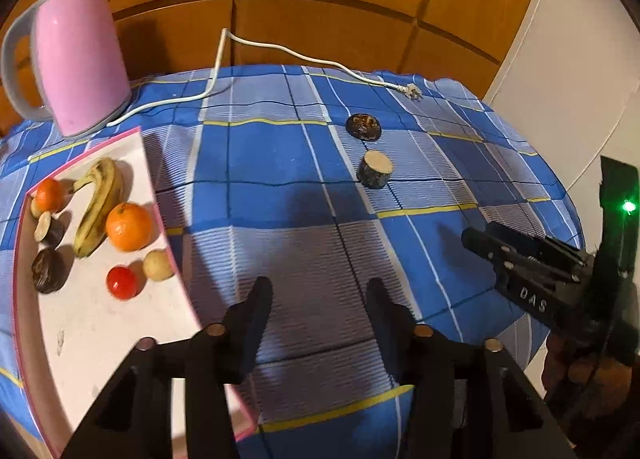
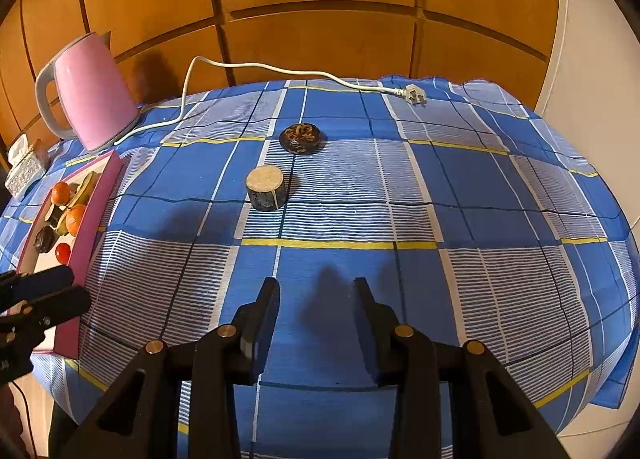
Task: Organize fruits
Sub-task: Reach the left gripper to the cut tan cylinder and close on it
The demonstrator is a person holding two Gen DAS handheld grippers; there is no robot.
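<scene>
A pink-rimmed white tray [image 1: 100,323] lies at the left of the table and holds a banana [image 1: 98,203], two oranges [image 1: 129,226], a red tomato-like fruit [image 1: 121,282], a pale round fruit [image 1: 159,265] and dark fruit pieces [image 1: 48,270]. Two dark cut fruit pieces lie on the cloth mid-table: one with a pale cut face [image 2: 266,188] and one darker piece [image 2: 302,138] behind it. My left gripper [image 1: 316,287] is open and empty beside the tray's right edge. My right gripper [image 2: 316,287] is open and empty, well short of the cut pieces.
A pink kettle [image 1: 76,59] stands at the back left, its white cord and plug [image 2: 412,93] trailing across the back of the blue checked cloth [image 2: 460,219]. A small box [image 2: 24,167] sits left of the kettle. Wooden panels stand behind the table.
</scene>
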